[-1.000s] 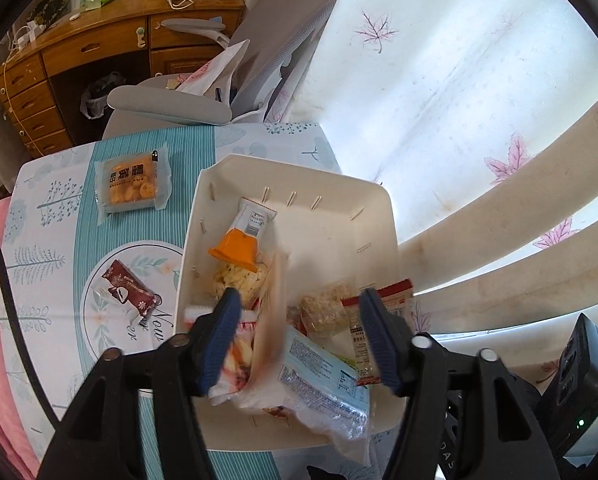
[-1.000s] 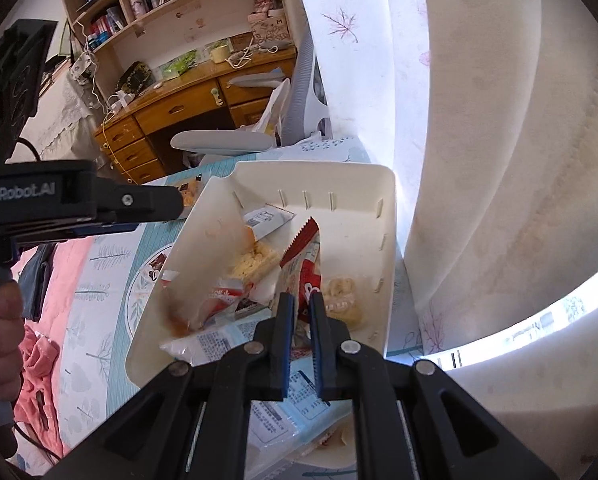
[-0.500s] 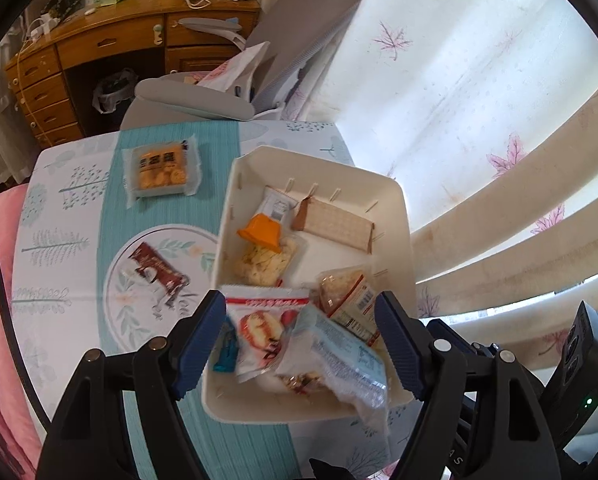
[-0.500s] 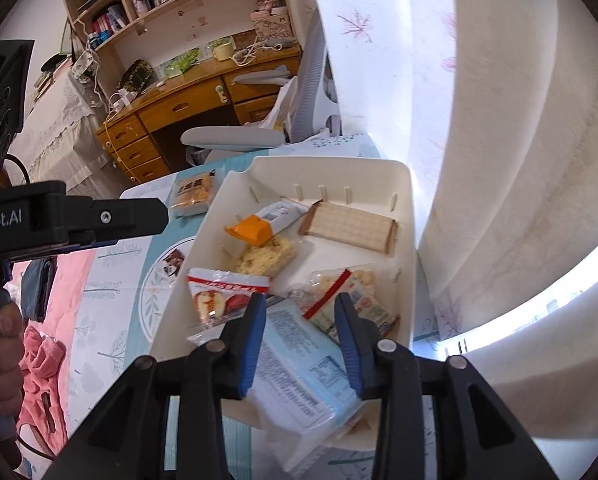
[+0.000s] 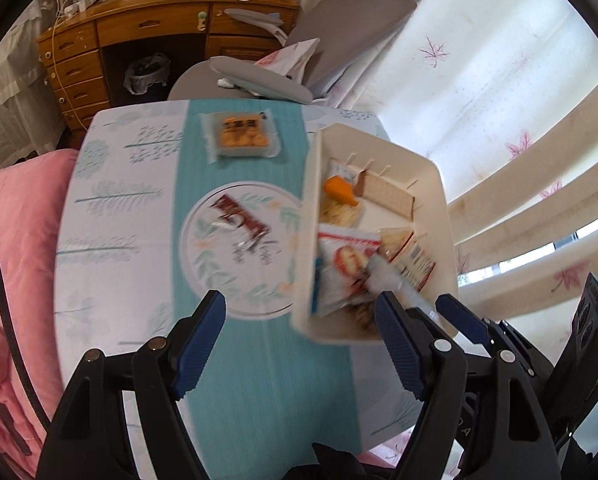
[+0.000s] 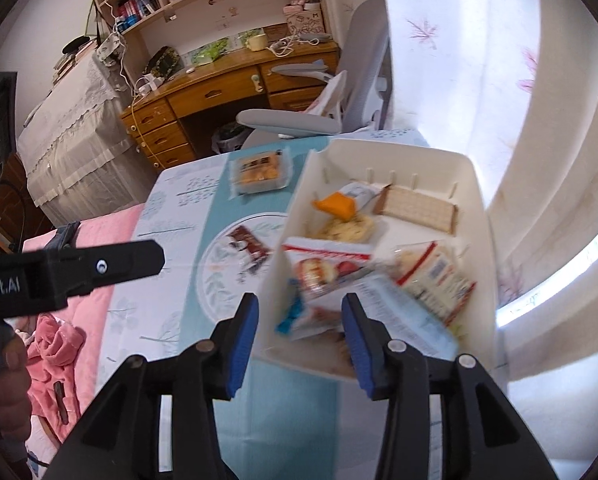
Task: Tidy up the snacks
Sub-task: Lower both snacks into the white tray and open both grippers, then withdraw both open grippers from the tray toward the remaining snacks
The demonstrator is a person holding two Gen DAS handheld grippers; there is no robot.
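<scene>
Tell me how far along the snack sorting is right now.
Mostly done: several packets already lie in the cream bin. Nothing is in hand; the left gripper is open and the right gripper is opening, both empty. Left: the orange biscuit pack and brown wrapper on the table.

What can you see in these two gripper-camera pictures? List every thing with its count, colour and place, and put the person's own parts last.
Bin: one, cream, on the table's right side.
Snack packs in bin: several, mixed colours, heaped at the near end; exact count unclear.
Cracker pack: one, tan, at the bin's far end.
Biscuit pack: one, clear with orange, on the table beyond the bin's left side.
Brown wrapper: one, dark brown, on the cloth's round motif.
Tablecloth: one, white and teal.
Desk: one, wooden, behind.
Chair: one, grey, behind the table.
Left gripper: black with blue pads, open, empty.
Right gripper: jaws opening, nothing between.
Hand: one, left edge.
</scene>
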